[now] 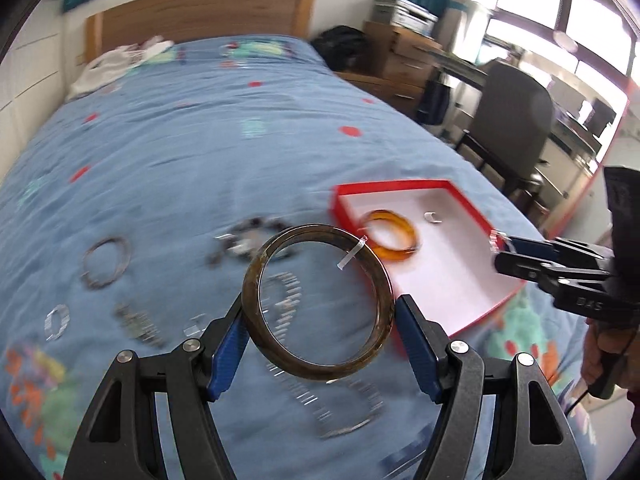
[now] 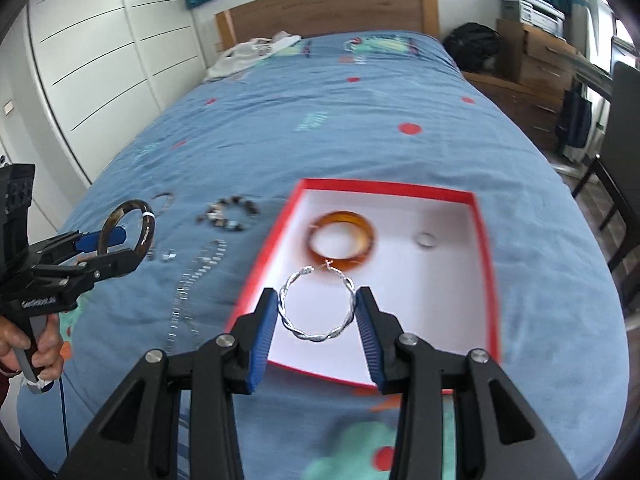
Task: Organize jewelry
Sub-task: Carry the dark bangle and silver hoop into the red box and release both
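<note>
The red box [image 2: 486,240] w/ its white floor sits on the blue bed cover [image 2: 320,120], just ahead of and below the right gripper [image 2: 318,310]. That gripper pinches a twisted silver hoop [image 2: 316,334] between its blue pads; the hoop hangs over the box's near part, so I'd guess the right hand only has to let go. Inside the box lie an orange bangle [image 2: 342,240] and a small silver ring [image 2: 426,240], apart from each other.

The left gripper [image 1: 320,312] squeezes a dark brown bangle [image 1: 320,372] by its two outer sides, the ring standing tilted, w/ a thin white tag [image 1: 352,254] tied round it. From this claw the box lies ahead and to the right, its near corner just past the right pad. So the left hand prob. needs to go right and fwd, while the right hand is the nearer one.

More jewelry rests on the bed to the left of the box: a bead bracelet [image 2: 232,214], a thin metal bangle [image 1: 106,262], chains [image 2: 192,284]. All blurry.

Writing: small letters on each gripper body, too blurred to read for sure. No brand seen on the box.
</note>
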`<state>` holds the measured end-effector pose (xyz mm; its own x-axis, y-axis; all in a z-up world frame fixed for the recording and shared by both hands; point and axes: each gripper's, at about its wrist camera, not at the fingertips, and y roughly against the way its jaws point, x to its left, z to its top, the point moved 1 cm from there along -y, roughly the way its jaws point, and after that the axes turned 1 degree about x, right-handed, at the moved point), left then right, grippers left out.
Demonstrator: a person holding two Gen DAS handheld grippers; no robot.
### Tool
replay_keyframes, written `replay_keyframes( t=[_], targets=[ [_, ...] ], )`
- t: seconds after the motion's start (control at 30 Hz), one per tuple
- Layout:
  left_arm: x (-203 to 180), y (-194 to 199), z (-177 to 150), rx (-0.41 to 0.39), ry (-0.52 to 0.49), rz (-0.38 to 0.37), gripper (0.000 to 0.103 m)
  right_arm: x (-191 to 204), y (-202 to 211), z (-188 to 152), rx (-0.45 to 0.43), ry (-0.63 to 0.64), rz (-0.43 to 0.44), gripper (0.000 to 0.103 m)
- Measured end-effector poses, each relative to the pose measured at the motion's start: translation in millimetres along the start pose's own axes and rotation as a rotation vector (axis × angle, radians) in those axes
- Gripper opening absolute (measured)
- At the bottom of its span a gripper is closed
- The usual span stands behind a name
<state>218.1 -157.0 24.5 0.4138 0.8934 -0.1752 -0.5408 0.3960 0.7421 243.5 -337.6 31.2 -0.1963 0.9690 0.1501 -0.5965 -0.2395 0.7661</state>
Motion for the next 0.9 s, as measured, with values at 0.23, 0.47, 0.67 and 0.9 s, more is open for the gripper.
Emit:
replay_keyframes(
  t=[0.23, 0.47, 0.67, 0.9],
  targets=[
    [-49.9, -56.7, 40.6, 0.038, -0.073, -0.051, 0.07, -44.2, -24.7, 22.3, 0.04, 0.039, 0.005, 0.038],
    [-62.6, -119.8, 71.1, 0.103, -0.121, -0.026, 0.07, -75.0, -73.9, 57.0, 0.104, 0.145, 0.028, 0.038],
    [-62.6, -157.7, 79.7, 0.177, -0.141, -0.042, 0.07, -88.2, -111.2, 71.8, 0.175, 0.22, 0.045, 0.038],
    [-64.4, -170.5, 76.6, 0.195, -0.163, -0.05, 0.07, -92.4, -134.9, 72.1, 0.226, 0.286, 0.049, 0.038]
  ],
)
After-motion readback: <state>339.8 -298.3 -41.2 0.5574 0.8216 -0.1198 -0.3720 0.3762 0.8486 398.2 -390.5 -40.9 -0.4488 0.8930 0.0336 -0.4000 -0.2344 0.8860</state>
